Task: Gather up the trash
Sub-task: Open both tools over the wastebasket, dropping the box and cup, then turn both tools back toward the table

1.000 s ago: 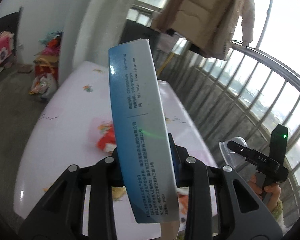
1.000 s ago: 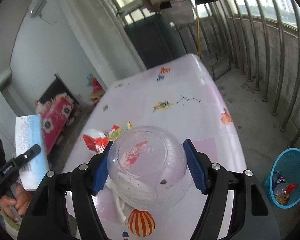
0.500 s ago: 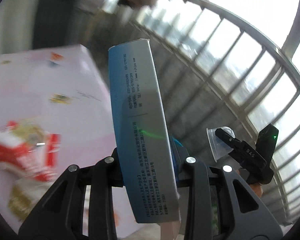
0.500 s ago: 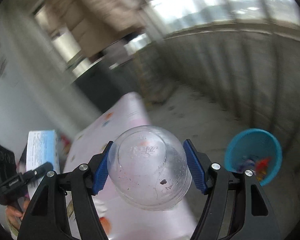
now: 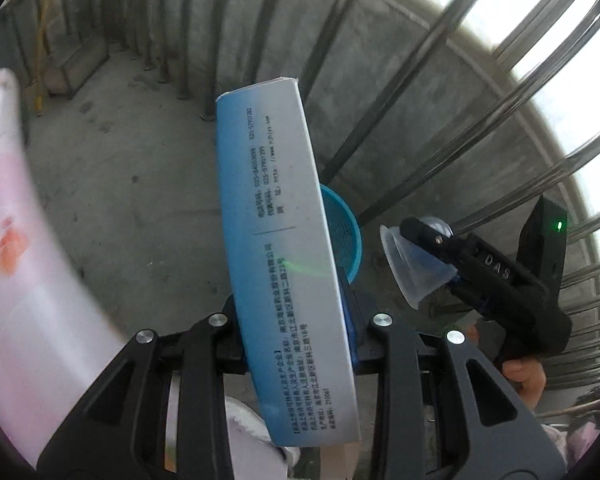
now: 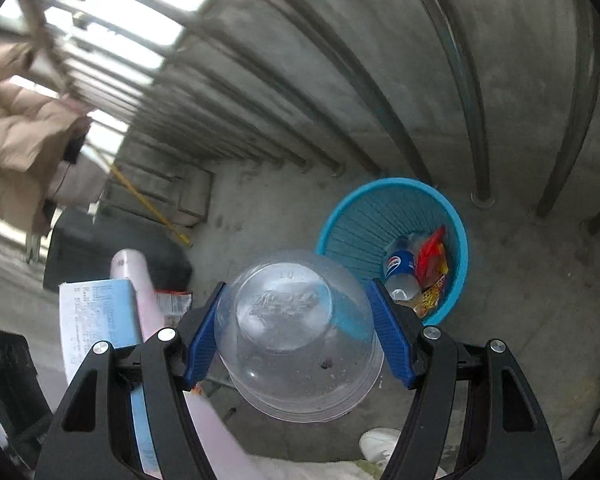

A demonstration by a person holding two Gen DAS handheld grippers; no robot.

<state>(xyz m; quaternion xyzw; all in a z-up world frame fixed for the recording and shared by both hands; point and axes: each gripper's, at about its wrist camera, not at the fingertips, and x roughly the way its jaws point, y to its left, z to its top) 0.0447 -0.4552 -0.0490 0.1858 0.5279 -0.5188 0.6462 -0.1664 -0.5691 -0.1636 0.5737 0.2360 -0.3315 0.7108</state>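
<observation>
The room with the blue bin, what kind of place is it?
Probably a home balcony: a bare concrete floor and wall, metal window bars, and a puffy coat hung up. The blue bin already holds trash.

A bare concrete floor (image 6: 520, 280) runs up to a low concrete wall (image 6: 380, 60) topped by metal railing bars (image 5: 512, 92), with bright daylight behind them. A beige padded coat (image 6: 16, 140) hangs at the far left of the right wrist view. A yellow-handled stick (image 6: 148, 204) leans by concrete blocks (image 6: 192, 196). The counter's (image 5: 16, 280) pale pink cloth carries an orange print (image 5: 10, 248).
</observation>
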